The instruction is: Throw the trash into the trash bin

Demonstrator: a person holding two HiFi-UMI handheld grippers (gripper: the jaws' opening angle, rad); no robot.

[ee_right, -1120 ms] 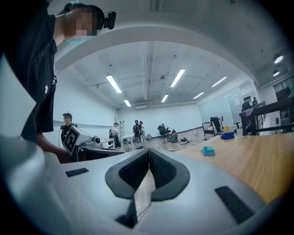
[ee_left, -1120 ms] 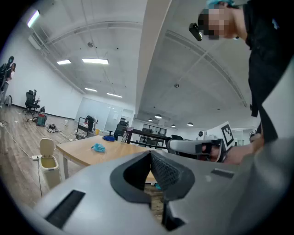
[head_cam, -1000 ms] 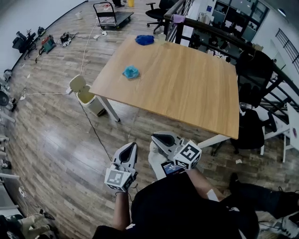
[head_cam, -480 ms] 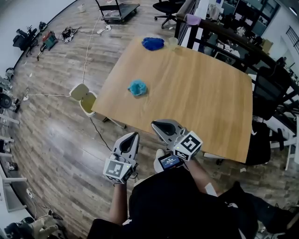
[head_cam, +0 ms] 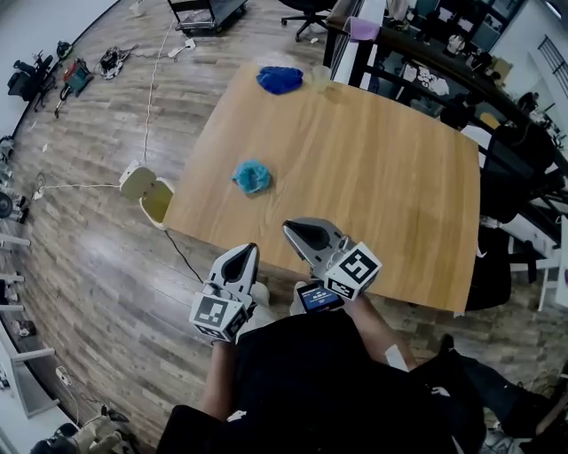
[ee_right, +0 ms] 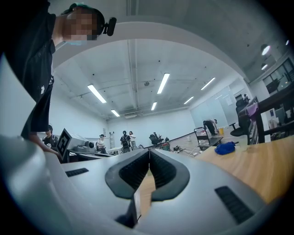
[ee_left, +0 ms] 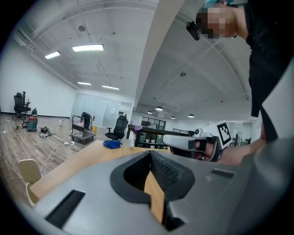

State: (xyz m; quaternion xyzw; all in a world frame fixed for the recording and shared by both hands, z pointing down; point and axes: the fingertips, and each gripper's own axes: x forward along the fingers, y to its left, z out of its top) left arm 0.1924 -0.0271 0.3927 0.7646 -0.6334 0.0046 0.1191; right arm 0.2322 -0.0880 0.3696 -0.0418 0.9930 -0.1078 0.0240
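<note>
Two pieces of trash lie on the wooden table [head_cam: 382,177]: a crumpled teal wad [head_cam: 252,176] near its left side and a blue wad [head_cam: 280,79] at the far corner. The blue wad [ee_left: 111,144] also shows in the left gripper view, and in the right gripper view as a blue wad [ee_right: 225,148]. A beige trash bin [head_cam: 146,191] with its lid up stands on the floor left of the table. My left gripper [head_cam: 247,253] is shut and empty just short of the table's near edge. My right gripper [head_cam: 297,229] is shut and empty over that edge.
Cables [head_cam: 151,97] run over the wood floor to the left. A cart [head_cam: 200,11] and office chairs stand at the far end, with dark desks [head_cam: 426,66] and a black chair [head_cam: 506,195] to the right. Several people [ee_right: 124,137] stand far off.
Both grippers have moved forward to the table's near edge, still shut. The table and the teal wad now lie closer in the head view.
</note>
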